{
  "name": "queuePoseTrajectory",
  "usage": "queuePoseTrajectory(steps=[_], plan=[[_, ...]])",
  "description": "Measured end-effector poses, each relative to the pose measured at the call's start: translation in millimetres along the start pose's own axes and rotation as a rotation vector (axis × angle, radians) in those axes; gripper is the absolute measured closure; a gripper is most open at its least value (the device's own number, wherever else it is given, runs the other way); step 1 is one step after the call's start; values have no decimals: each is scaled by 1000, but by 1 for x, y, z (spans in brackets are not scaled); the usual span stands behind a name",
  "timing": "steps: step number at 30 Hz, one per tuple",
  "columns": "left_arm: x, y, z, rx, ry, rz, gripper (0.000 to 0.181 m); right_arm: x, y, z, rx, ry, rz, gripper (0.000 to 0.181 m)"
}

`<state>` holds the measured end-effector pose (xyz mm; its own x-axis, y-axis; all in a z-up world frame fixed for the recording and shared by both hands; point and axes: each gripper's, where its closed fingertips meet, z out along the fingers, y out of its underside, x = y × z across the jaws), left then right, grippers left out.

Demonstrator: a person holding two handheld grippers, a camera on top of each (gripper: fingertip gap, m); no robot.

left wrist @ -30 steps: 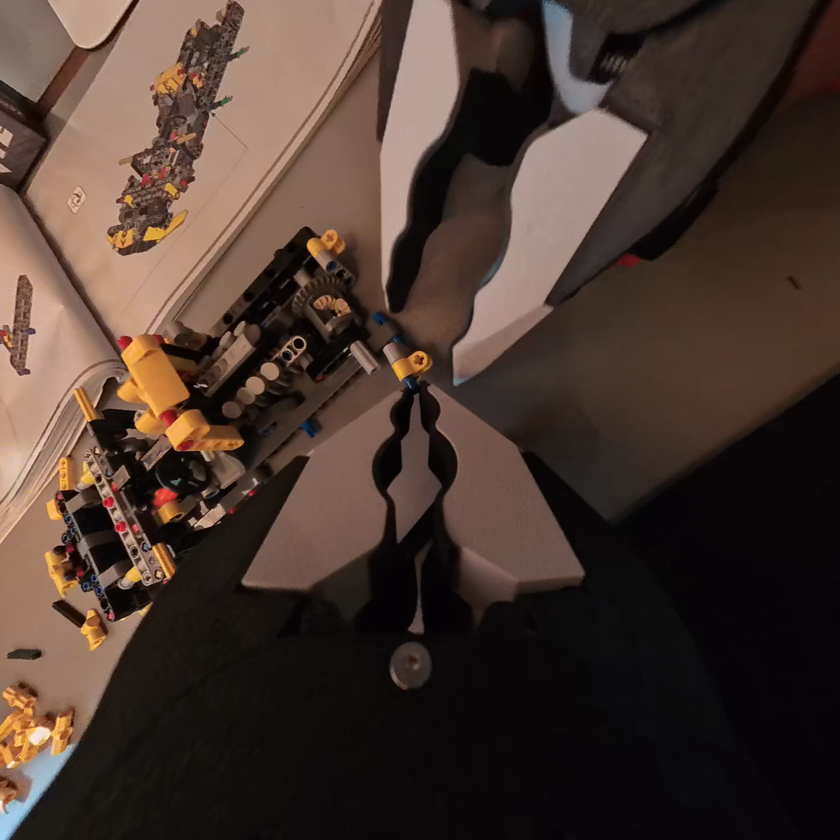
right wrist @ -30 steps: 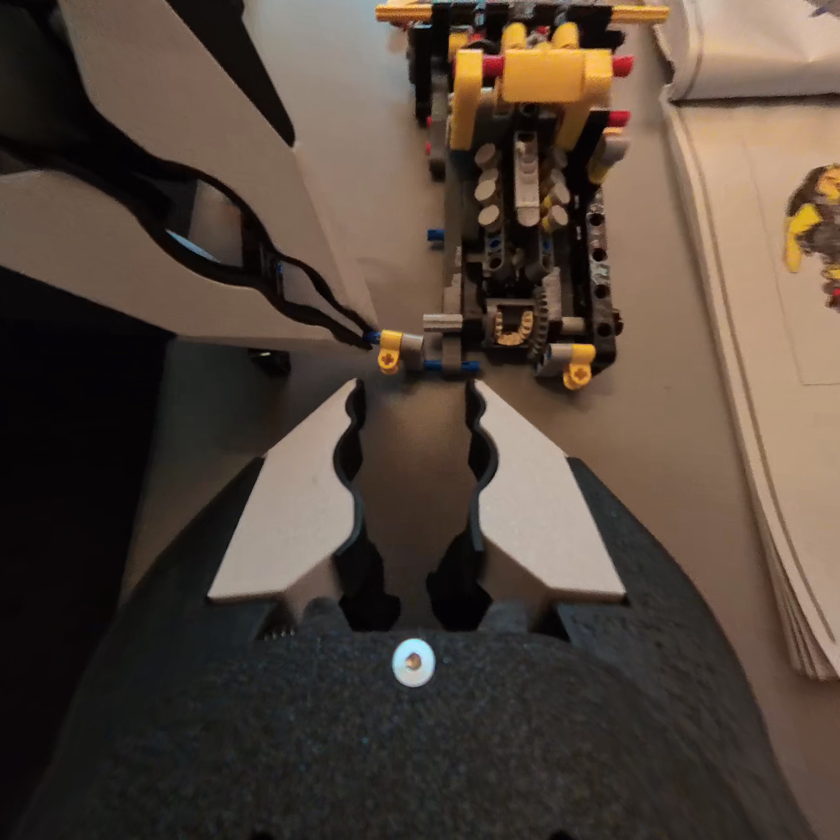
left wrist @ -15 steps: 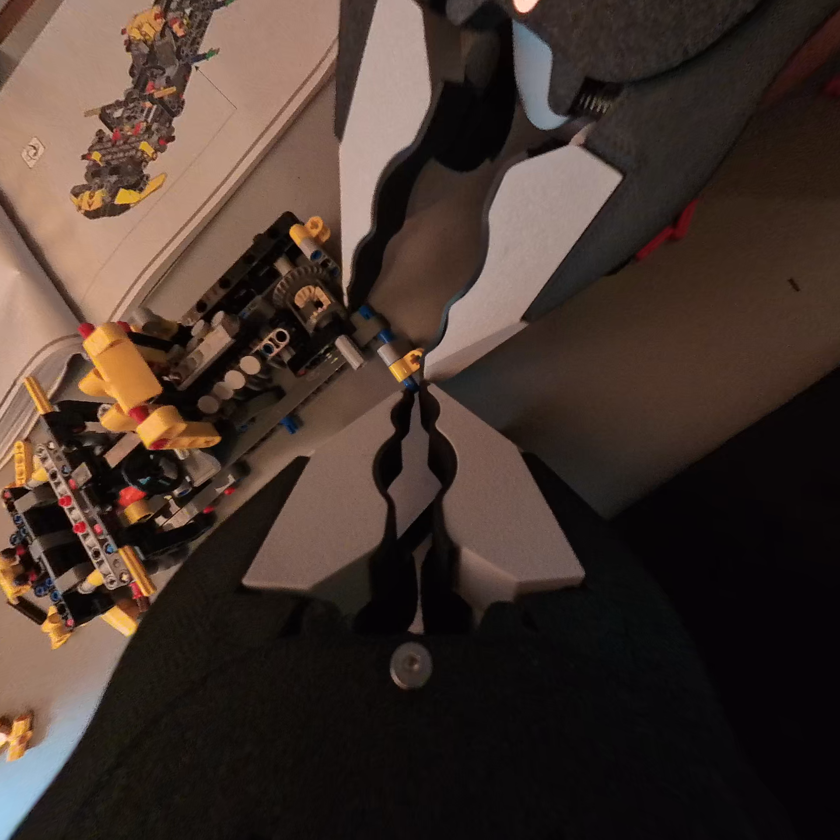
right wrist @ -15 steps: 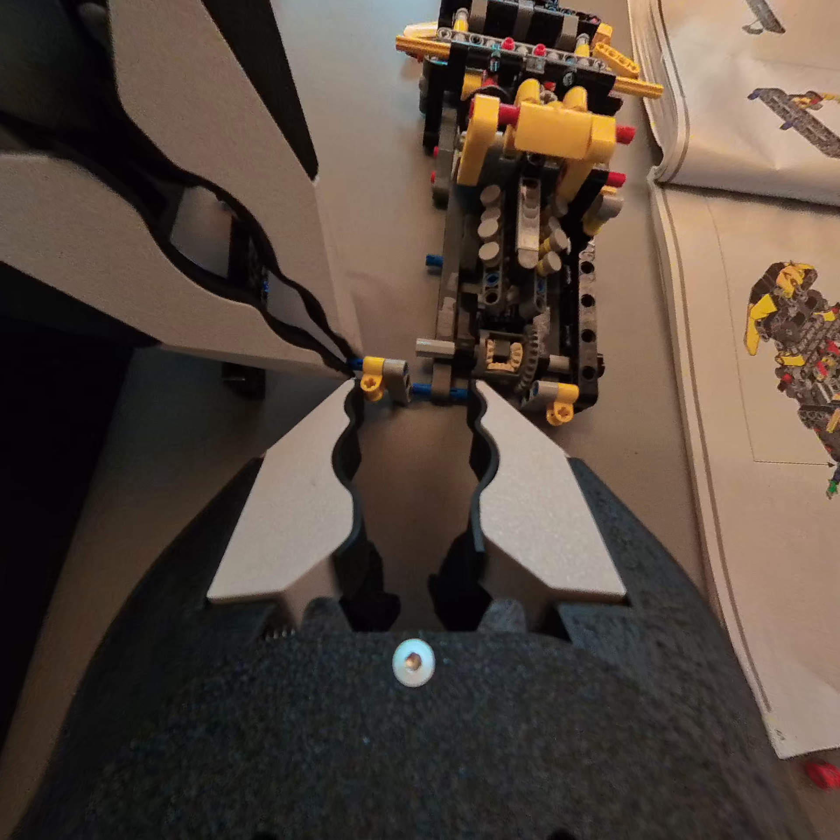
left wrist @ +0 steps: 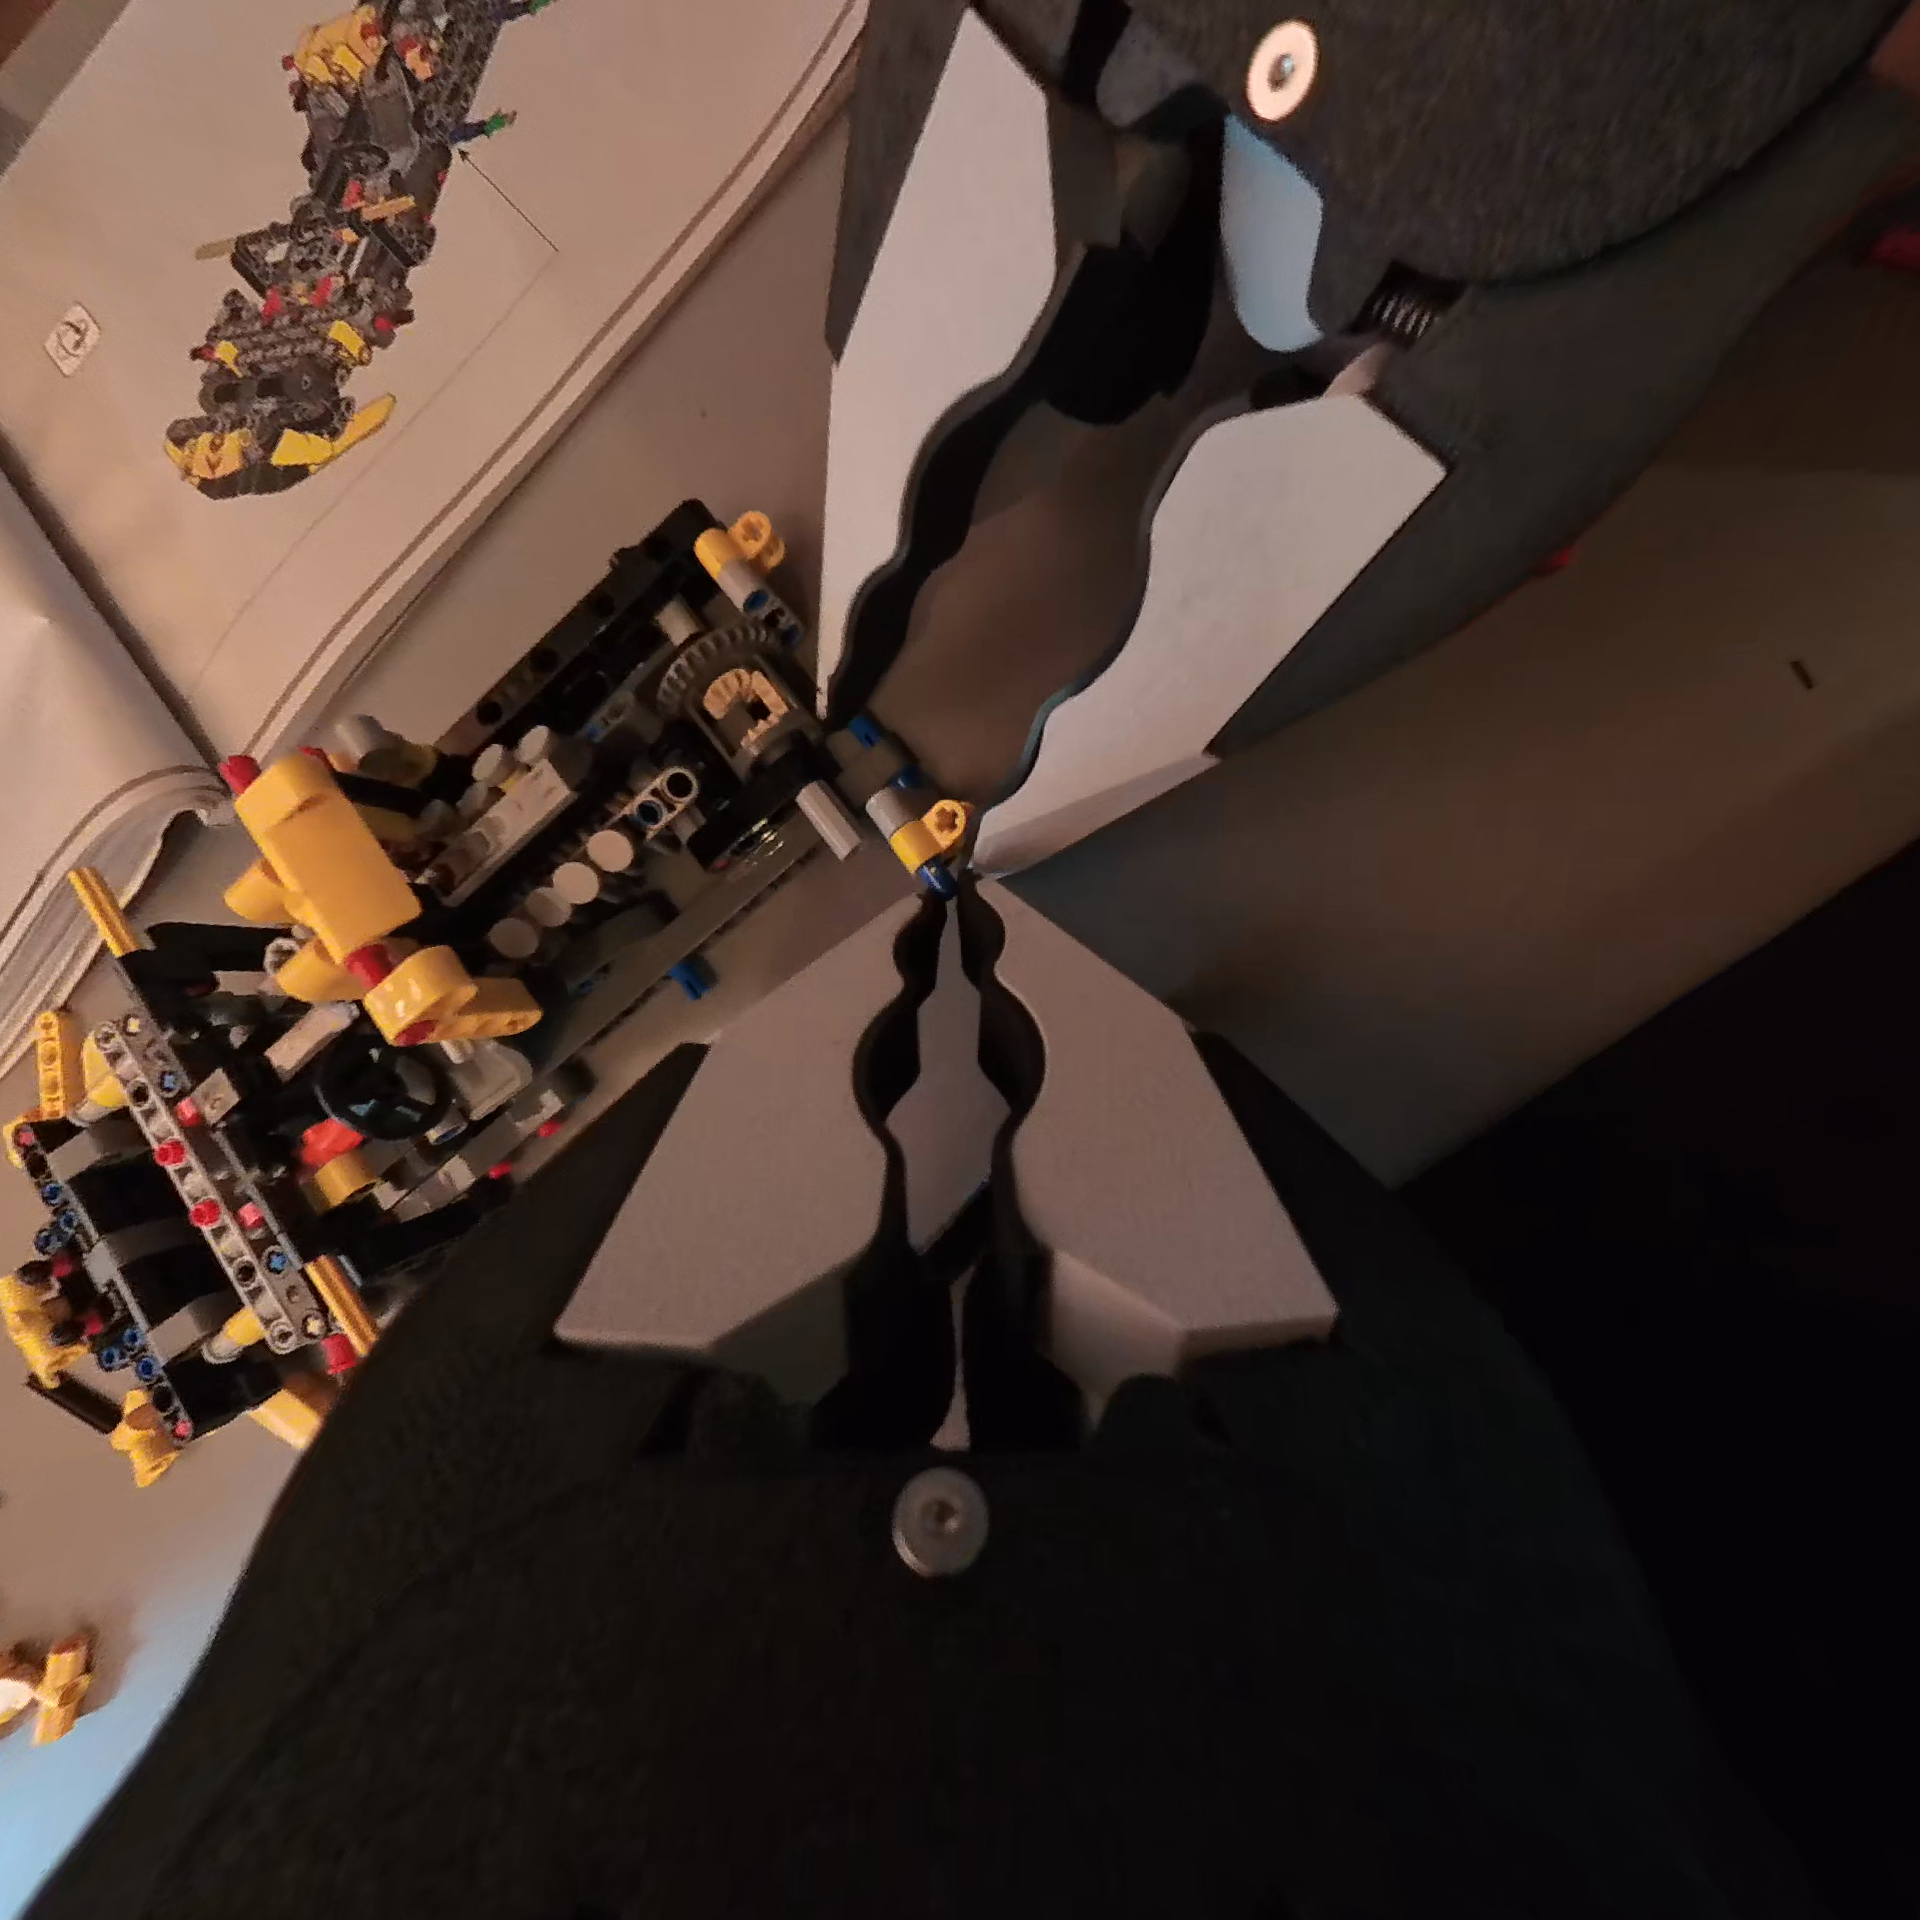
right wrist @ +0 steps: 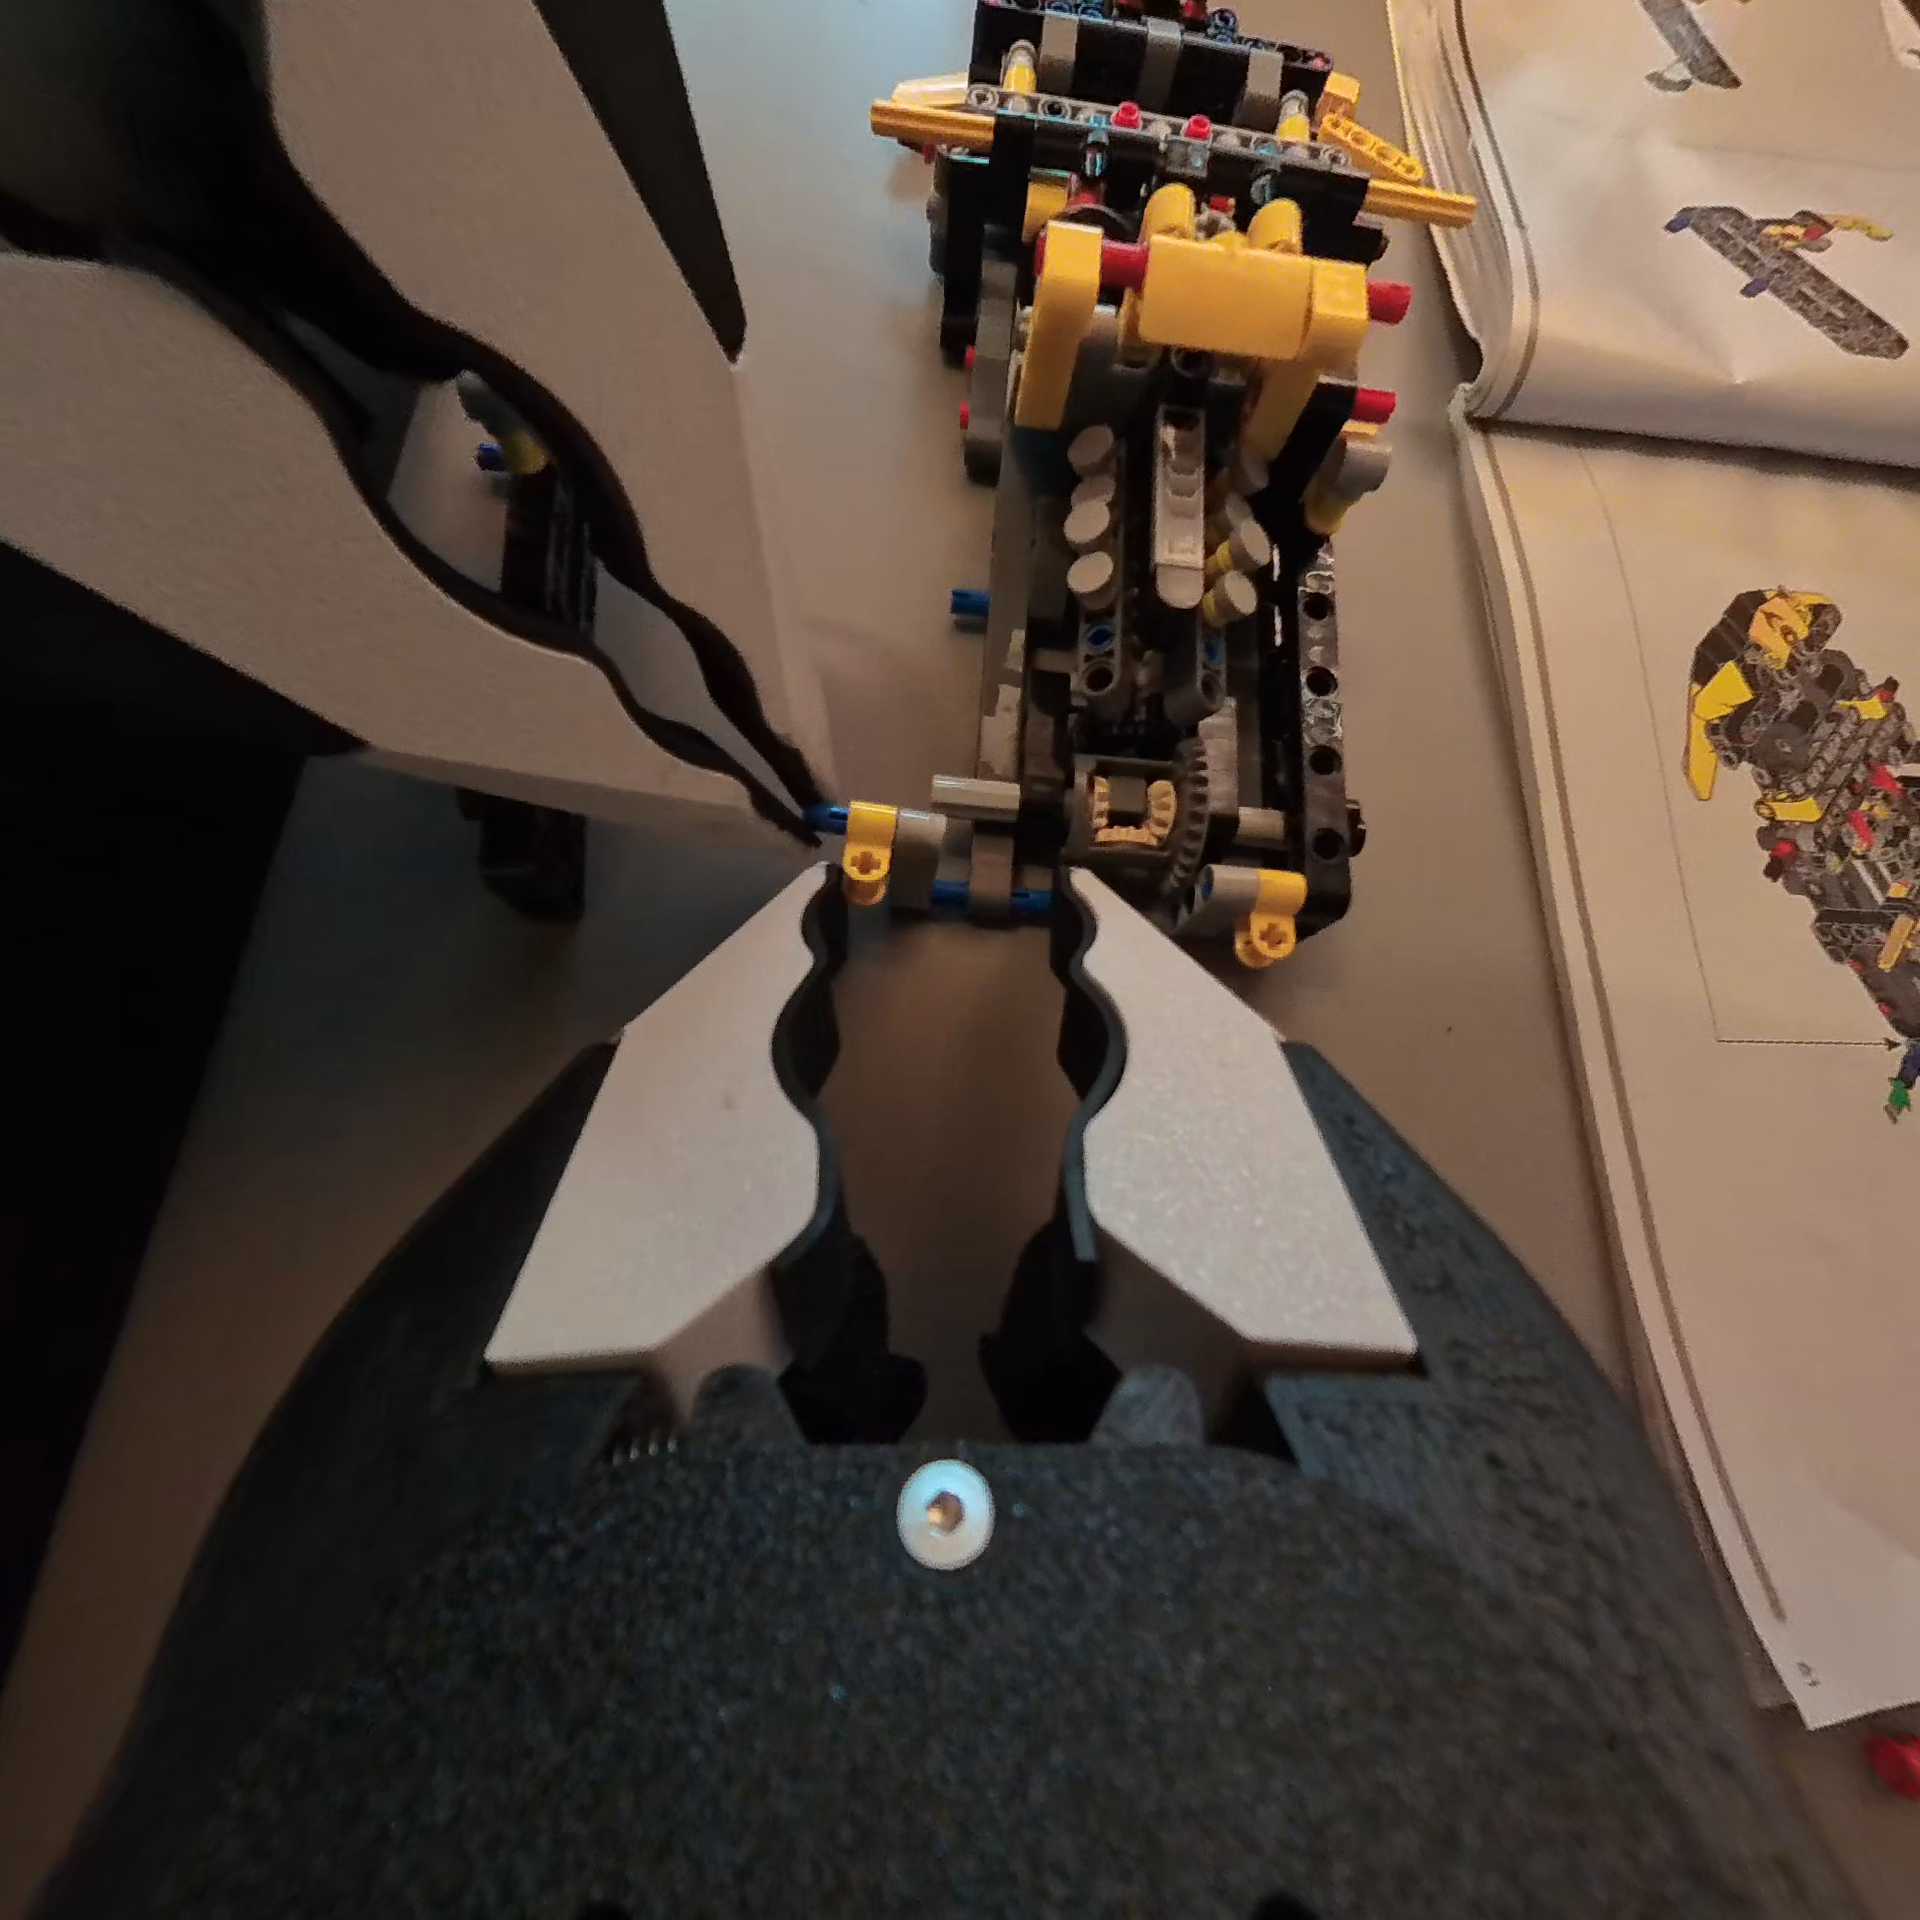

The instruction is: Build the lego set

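Note:
A black, grey and yellow lego vehicle model [left wrist: 416, 935] lies on the tan table; it also shows in the right wrist view [right wrist: 1164, 520]. At its near end a yellow and grey connector [left wrist: 928, 828] [right wrist: 871, 847] sticks out sideways with a blue pin [right wrist: 828, 814]. My left gripper [left wrist: 951, 896] is shut on that blue pin; in the right wrist view it [right wrist: 805, 823] comes in from the left. My right gripper [right wrist: 945, 894] is open, its tips on either side of the model's near end beside the connector. In the left wrist view it [left wrist: 914, 774] comes down from the top.
An open instruction booklet [left wrist: 312, 260] [right wrist: 1714, 831] lies along the model's far side. Loose yellow pieces [left wrist: 47, 1683] lie at the lower left. A small red piece [right wrist: 1896, 1756] lies by the booklet's corner. A black part [right wrist: 530, 852] sits under the left gripper. Less than 4 cm separates the two grippers' tips. From the right gripper's tips to the small red piece [right wrist: 1896, 1756] is close to 20 centimeters.
My right gripper has moved forward to the model's near end, still open. My left gripper stays shut on the blue pin at the connector.

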<state>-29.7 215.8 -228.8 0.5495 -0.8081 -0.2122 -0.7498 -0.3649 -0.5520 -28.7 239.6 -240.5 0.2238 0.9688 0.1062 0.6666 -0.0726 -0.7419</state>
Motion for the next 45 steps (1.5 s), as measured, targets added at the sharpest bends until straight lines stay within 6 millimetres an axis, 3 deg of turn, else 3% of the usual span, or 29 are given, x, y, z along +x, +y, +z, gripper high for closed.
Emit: queuePoseTrajectory(steps=[30,45], plan=[[1,-4,4,-17,-16,145,178,-1,3,0,-3,-25,63,149],[2,-6,3,61,1,332,177,0,3,-1,1,-22,78,150]])
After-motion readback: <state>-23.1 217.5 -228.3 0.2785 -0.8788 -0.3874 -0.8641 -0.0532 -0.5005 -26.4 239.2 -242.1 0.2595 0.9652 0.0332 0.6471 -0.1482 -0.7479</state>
